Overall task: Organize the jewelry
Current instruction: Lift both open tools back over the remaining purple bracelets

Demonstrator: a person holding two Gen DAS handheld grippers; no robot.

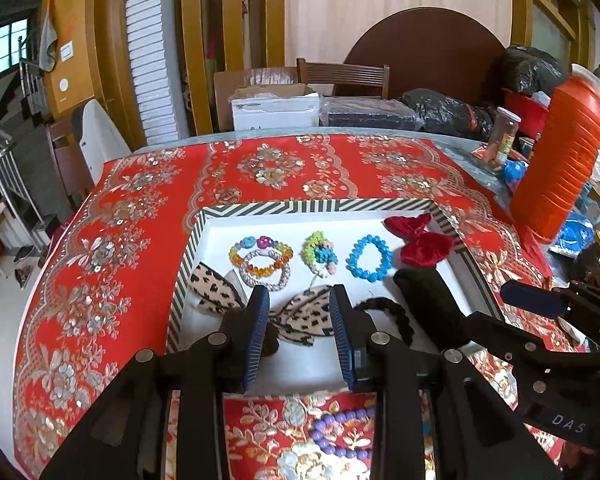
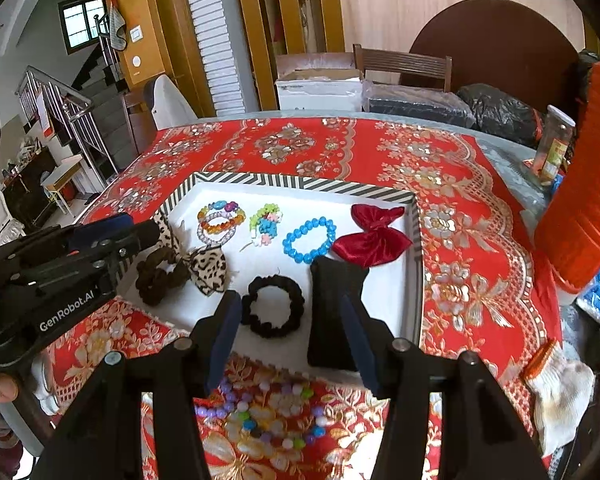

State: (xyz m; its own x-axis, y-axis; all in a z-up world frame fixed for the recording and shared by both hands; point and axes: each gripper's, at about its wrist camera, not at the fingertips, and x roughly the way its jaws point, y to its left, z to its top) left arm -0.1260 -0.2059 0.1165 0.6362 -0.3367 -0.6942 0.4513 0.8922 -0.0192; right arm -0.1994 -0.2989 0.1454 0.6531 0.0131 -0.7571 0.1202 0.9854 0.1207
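Dining room setup here: table under a loud red and gold floral cloth, with a white tray with a striped rim sitting in the middle. Most of the jewelry is already in it: the multicolor bracelets far left, a blue bead bracelet further right, a red bow at the far right, a leopard bow near left and a black scrunchie near the middle.

What's left is a purple bead bracelet lying on the cloth just outside the tray's near edge, right under my claws.

My left claw hangs open over the leopard bow, holding nothing. My right claw is also open wide and empty, tilted down over the scrunchie and a black item beside it.

Risk as I see it: those beads sit flat on busy fabric, so a pinch could snag the cloth or skid the strand away. Coming in low might also bump the tray rim and scatter what's sorted.
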